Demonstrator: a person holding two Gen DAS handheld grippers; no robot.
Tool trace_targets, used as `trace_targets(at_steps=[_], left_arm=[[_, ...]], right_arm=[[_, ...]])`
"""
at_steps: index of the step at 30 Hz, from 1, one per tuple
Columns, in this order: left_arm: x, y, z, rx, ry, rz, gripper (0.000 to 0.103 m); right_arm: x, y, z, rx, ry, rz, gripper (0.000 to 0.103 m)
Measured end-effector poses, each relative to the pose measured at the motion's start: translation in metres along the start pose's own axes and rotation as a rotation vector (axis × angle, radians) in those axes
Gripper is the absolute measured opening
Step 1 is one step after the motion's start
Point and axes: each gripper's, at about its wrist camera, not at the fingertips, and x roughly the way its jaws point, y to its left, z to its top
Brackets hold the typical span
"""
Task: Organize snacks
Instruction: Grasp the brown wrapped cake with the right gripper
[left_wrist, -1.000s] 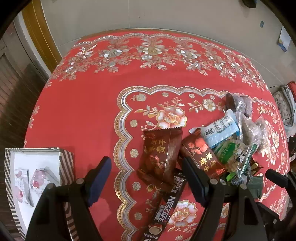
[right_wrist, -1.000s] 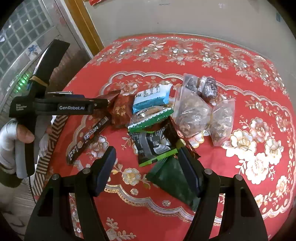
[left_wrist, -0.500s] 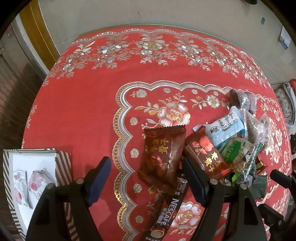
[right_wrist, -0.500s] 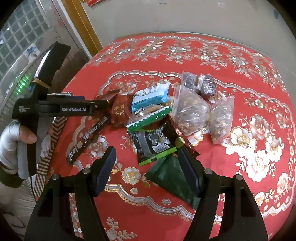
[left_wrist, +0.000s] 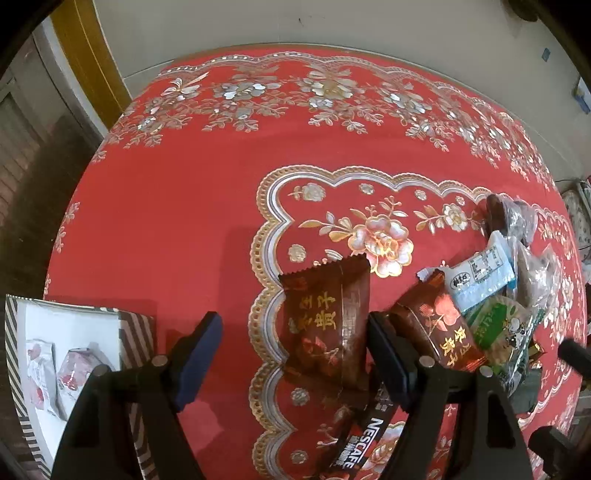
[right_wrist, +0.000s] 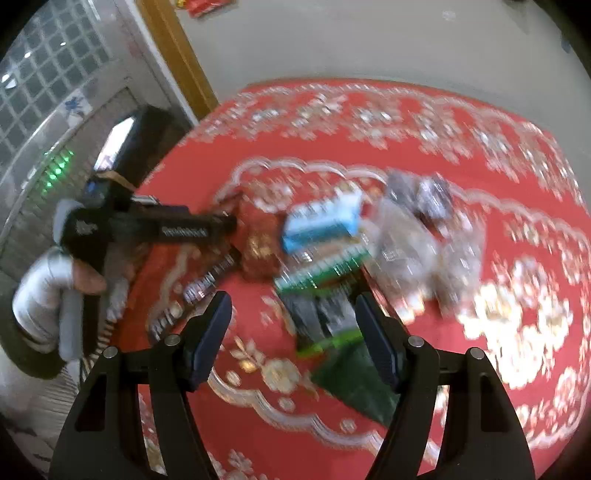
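Observation:
A pile of snack packets lies on the red flowered tablecloth (left_wrist: 192, 229). My left gripper (left_wrist: 295, 347) is open and empty, just above a dark brown packet (left_wrist: 328, 321) that lies between its fingers. Next to it are a red packet (left_wrist: 443, 328), a black Nescafe stick (left_wrist: 354, 443), a blue-white packet (left_wrist: 480, 273) and a green packet (left_wrist: 498, 328). My right gripper (right_wrist: 293, 339) is open and empty, over the near side of the pile by a dark green packet (right_wrist: 354, 380). The right view is blurred.
A striped box (left_wrist: 133, 332) at the table's left edge holds two white-pink packets (left_wrist: 70, 373). Clear bags of nuts (right_wrist: 410, 251) lie at the right of the pile. The left gripper and the hand holding it show in the right view (right_wrist: 177, 230).
The left gripper has moved forward and lower, so the brown packet now sits between its fingers. The right gripper is moving, its view blurred and shifted.

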Motion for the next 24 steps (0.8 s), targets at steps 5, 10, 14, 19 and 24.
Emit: trace_targets(at_steps=[5,10,14,19,24], left_arm=[[-0.002,0.010,0.000,-0.012,-0.002,0.007,0.081],[0.002,0.023,0.004,-0.037,0.010,0.029,0.081],[0.004,0.029,0.006,-0.054,0.019,0.019,0.081],[0.009,0.030,0.007,-0.070,0.034,0.013,0.081],[0.013,0.024,0.010,-0.057,0.038,0.026,0.081]], right_arm=[[0.019,0.019,0.031,-0.094,0.004,0.014,0.070],[0.052,0.034,0.045,-0.190,0.070,-0.016,0.069],[0.071,0.036,0.048,-0.207,0.111,-0.019,0.065],[0.086,0.029,0.050,-0.197,0.159,-0.020,0.060],[0.094,0.027,0.055,-0.195,0.168,-0.009,0.060]])
